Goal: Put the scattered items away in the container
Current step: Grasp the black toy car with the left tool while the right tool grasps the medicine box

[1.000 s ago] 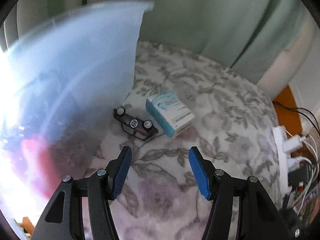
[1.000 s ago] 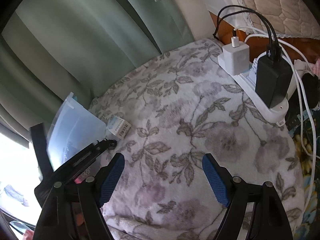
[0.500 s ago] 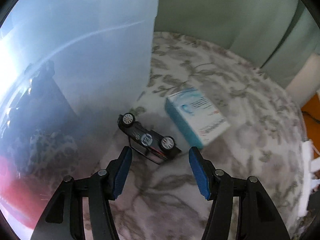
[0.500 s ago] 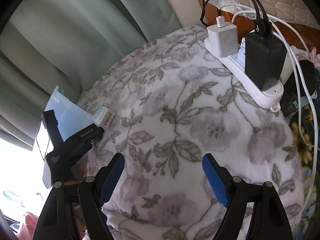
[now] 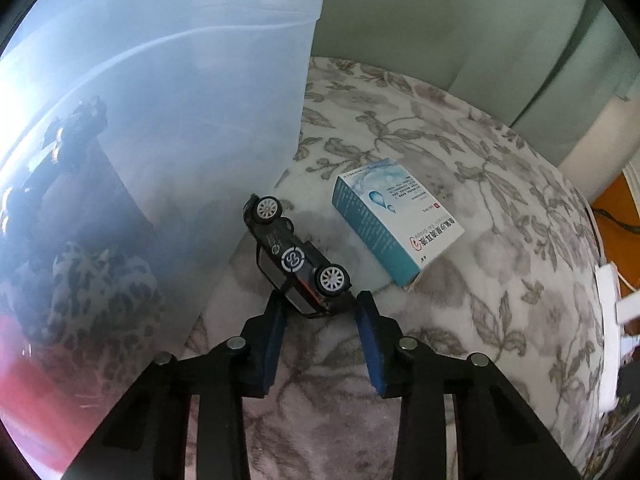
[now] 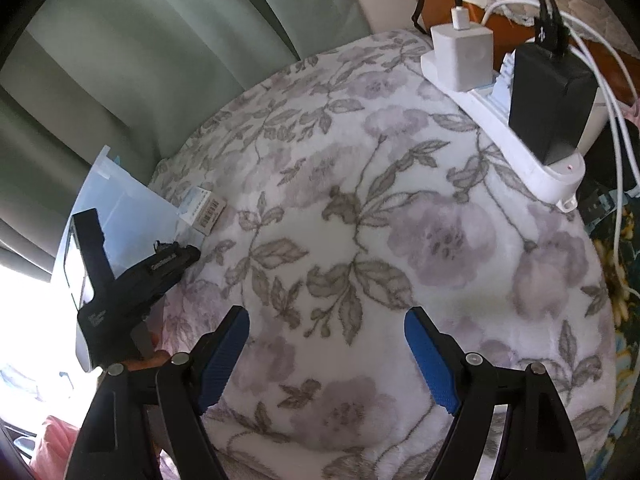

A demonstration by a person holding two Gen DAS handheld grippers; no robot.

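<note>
Left gripper (image 5: 318, 308): jaws closing on the near end of the toy car (image 5: 298, 258); the tail of the car sits between the blue pads (image 5: 272, 344), but whether they press on it yet I cannot tell
Toy car: black, lying on its side with two wheels showing; on the flowered blanket (image 5: 500, 280), its far end touching or just beside the wall of the clear container (image 5: 200, 120)
Box (image 5: 396, 222): small blue-and-white carton, flat on the blanket just right of the car, apart from it; not yet in the container
Container: tall clear plastic bin at the left; seen from the right wrist it stands at the far left edge of the blanket (image 6: 120, 208)
Right gripper (image 6: 326, 344): jaws wide apart, nothing between them; hangs over bare blanket, well apart from the car and the box
Power strip (image 6: 500, 120): far right edge, with chargers and cables; not part of the job
Risk, grip: the pads catch only the car's end, so it may pivot or slip out when lifted
Risk, surface: the soft blanket may let the car roll away as the jaws close
Risk, wall: the container is so near that the car may knock its side on the way up
</note>
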